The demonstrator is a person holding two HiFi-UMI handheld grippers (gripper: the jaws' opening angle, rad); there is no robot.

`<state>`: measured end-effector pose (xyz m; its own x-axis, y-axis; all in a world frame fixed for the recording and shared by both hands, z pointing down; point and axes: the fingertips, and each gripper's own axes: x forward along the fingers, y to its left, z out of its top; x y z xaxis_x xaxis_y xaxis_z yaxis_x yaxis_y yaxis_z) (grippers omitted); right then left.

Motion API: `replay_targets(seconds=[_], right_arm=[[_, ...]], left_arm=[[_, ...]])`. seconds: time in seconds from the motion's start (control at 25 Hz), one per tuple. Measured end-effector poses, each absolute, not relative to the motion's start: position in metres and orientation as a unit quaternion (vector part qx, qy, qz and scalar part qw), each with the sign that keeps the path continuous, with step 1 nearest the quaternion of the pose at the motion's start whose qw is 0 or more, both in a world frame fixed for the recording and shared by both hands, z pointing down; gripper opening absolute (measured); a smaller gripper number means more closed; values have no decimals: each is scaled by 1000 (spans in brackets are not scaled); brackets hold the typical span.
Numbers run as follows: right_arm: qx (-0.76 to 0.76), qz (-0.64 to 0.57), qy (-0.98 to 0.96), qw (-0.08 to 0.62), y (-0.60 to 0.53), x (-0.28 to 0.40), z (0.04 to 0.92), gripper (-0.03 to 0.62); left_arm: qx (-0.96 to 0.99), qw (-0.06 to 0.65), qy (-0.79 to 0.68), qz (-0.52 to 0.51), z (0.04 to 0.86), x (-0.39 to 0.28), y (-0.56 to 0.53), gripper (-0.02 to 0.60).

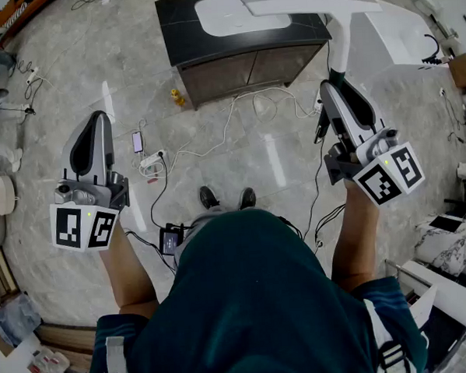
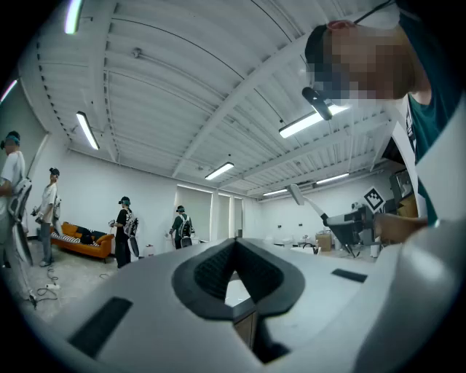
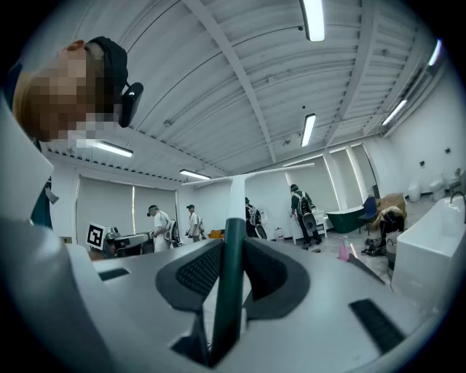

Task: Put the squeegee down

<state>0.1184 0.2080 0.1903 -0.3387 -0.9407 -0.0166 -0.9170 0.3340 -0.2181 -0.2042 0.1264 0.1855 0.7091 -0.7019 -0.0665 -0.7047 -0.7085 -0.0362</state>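
Observation:
My right gripper (image 1: 331, 87) is shut on the squeegee's handle (image 1: 338, 44), which is dark green at the grip (image 3: 231, 277) and white further out. The handle runs away from me to a wide white blade (image 1: 309, 1) that hangs over the far side of the dark cabinet (image 1: 211, 66). In the right gripper view the handle stands upright between the black pads (image 3: 200, 269). My left gripper (image 1: 97, 119) is held level over the floor at the left, shut with nothing between its fingers (image 2: 211, 273).
The dark cabinet carries a white basin (image 1: 228, 20). A white bathtub (image 1: 416, 40) stands at the right. Cables, a power strip (image 1: 150, 160) and a small yellow object (image 1: 178, 96) lie on the tiled floor. Several people (image 2: 124, 229) stand far off.

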Motion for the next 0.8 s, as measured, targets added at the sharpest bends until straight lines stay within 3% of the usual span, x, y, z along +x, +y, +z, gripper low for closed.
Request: replay_targets(seconds=[0.8], right_arm=[[-593, -112, 793, 81, 163, 81, 202, 97]], left_arm=[[-933, 38, 356, 19, 195, -215, 84, 6]])
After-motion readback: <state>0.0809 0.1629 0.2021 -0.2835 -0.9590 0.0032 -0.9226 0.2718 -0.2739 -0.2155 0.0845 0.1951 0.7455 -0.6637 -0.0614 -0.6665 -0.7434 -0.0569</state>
